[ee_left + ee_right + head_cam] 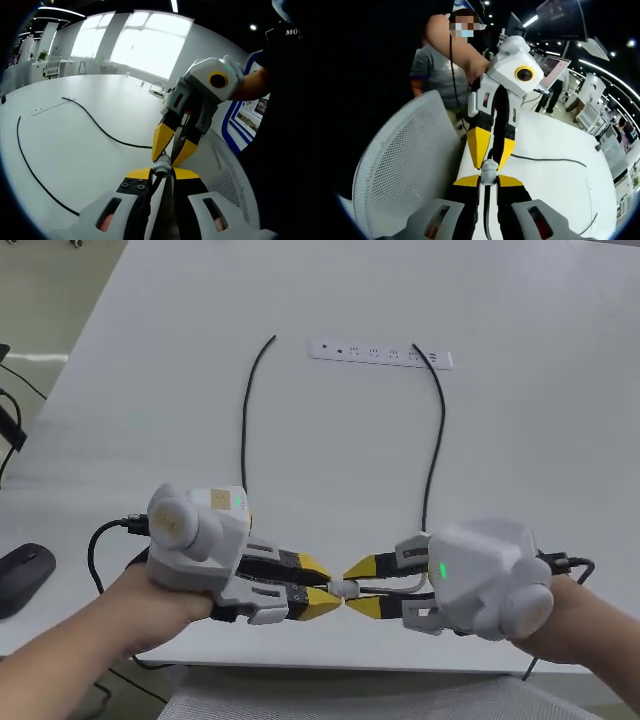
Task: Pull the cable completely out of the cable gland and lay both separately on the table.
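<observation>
Cable gland [345, 589]: sits at the near edge of the worktop [520, 440], pinched end-on between left tongs [326, 592] and right tongs [362, 588], both pressed together on it. Cable [243, 420] runs back between each pair of jaws. Step in hand: pull-out. Best done by holding the gland firm with one tongs, gripping the cable just beside it with the other, and drawing straight along the bore. Count: 1 gland; 2 black strands on worktop, probably one cable; 1 power strip [380, 353].
</observation>
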The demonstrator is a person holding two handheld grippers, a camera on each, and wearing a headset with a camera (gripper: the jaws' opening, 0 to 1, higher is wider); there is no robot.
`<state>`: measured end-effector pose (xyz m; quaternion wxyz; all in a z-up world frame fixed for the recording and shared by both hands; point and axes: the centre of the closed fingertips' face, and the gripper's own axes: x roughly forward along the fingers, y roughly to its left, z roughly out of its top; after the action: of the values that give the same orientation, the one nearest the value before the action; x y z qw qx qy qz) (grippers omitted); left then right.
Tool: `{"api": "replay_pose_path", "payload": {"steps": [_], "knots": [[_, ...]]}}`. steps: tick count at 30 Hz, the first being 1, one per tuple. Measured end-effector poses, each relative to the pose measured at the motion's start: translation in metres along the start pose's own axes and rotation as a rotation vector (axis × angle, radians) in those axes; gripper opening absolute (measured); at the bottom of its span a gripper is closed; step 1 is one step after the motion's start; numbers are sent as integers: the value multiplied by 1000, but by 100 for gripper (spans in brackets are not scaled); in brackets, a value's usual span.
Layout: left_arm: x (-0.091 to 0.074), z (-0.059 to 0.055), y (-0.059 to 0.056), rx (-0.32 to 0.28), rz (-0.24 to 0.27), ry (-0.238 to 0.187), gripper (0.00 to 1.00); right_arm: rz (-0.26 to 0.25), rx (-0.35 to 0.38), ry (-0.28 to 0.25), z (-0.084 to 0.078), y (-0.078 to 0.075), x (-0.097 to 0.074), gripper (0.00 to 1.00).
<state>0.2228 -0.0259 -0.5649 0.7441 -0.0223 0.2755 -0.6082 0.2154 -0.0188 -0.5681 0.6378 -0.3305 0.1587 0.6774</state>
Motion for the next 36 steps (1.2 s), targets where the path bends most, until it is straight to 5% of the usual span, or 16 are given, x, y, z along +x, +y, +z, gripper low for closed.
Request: {"api": "replay_pose_path", "payload": {"steps": [11, 12, 14, 17, 18, 22, 27, 31, 36], "knots": [[-1, 6, -5, 134, 5, -20, 16, 49, 321, -60, -1, -5, -7, 16], [-1, 4, -4, 165, 11, -5, 16, 92, 408, -80, 1, -3, -9, 13], [0, 0, -5, 208, 11, 17, 16, 82, 520, -71, -7, -10, -11, 19], [-1, -2, -7, 254, 8, 34, 16, 171, 629, -146, 0, -7, -15, 19], [-1, -2, -9, 265, 6, 40, 16, 228, 733, -183, 5, -5, -18, 20], [-2, 1, -11, 314, 0, 33, 16, 340, 946, -260, 10, -8, -20, 20], [-4, 3, -10, 328, 0, 30, 16, 409, 1017, -234, 4, 2, -13, 20], [-6, 5, -12, 342, -2, 28, 16, 451, 1090, -283, 13, 4, -12, 20], [-7, 6, -12, 351, -8, 28, 16, 464, 1080, -281, 14, 7, -9, 17]]}}
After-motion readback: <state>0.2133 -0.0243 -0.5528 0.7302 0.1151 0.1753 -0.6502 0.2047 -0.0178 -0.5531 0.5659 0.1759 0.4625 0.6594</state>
